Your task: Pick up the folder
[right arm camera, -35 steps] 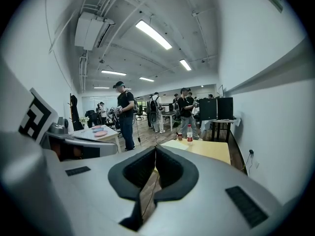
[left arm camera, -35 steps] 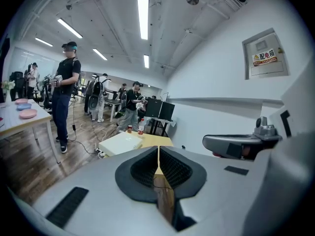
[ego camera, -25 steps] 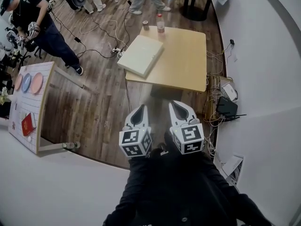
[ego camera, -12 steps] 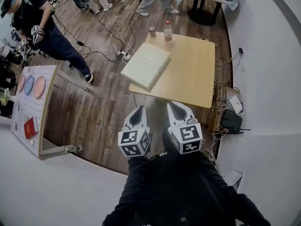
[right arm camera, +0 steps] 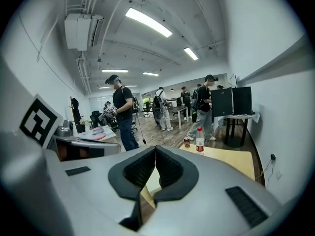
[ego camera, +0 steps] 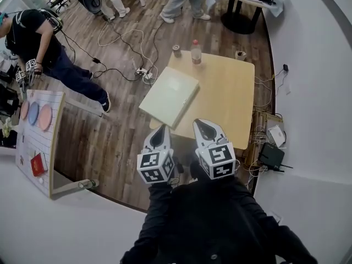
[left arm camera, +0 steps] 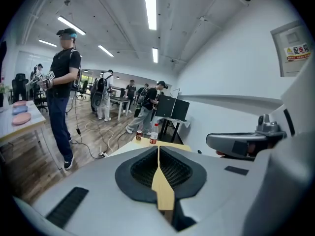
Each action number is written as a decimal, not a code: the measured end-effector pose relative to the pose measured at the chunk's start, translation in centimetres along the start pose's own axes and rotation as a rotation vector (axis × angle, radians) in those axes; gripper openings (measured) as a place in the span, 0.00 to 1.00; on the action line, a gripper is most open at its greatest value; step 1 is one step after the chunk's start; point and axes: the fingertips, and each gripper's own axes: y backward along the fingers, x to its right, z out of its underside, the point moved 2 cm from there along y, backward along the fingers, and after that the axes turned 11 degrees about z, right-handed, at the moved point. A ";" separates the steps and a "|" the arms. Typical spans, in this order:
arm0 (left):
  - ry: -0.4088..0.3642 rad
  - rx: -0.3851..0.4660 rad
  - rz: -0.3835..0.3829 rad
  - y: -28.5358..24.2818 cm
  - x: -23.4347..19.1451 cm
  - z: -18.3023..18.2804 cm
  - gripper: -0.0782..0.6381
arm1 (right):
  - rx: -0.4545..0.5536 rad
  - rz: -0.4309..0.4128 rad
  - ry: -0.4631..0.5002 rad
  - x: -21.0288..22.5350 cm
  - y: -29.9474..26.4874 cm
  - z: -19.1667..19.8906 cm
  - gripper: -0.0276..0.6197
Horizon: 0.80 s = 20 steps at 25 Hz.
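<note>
cream-coloured and flat, the folder (ego camera: 169,95) lies shut on the left part of the light wooden table (ego camera: 228,98). it sits askew, with its left edge and near corner jutting out past the table's rim. at the table's far edge stands a clear bottle (ego camera: 196,53) with a red cap and, just left of it, a small can (ego camera: 176,50). a cup (ego camera: 240,54) sits near the far right corner, well apart from the folder. both tools hang in the air on the near side of the table, side by side and pointing toward it, and neither touches the folder. the left hand-held gripper (ego camera: 161,132) shows just beside the folder's near corner in the head view; its own view shows the dark pads meeting along one line with nothing between them. the right hand-held gripper (ego camera: 204,126) shows against the table's near edge, its jaws likewise closed and empty. dark sleeves (ego camera: 165,213) lead back from both marker cubes. cables (ego camera: 124,37) trail over the wooden floor (ego camera: 110,131) left of the table. there a person in dark clothes (ego camera: 38,34) stands beside a white table (ego camera: 47,147) carrying pink and blue plates (ego camera: 45,117).
</note>
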 end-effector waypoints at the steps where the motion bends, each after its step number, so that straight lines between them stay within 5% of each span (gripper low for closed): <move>1: 0.000 -0.003 -0.003 -0.8 -0.4 -0.4 0.16 | -0.002 -0.006 0.003 0.2 -0.8 -0.3 0.08; 12: 0.004 -0.036 -0.021 -6.7 -4.0 -2.4 0.16 | -0.049 -0.030 0.004 3.1 -7.7 -1.4 0.08; 20: 0.040 -0.083 -0.042 -6.9 -8.9 -0.6 0.16 | -0.129 -0.082 0.007 0.7 -11.6 0.7 0.08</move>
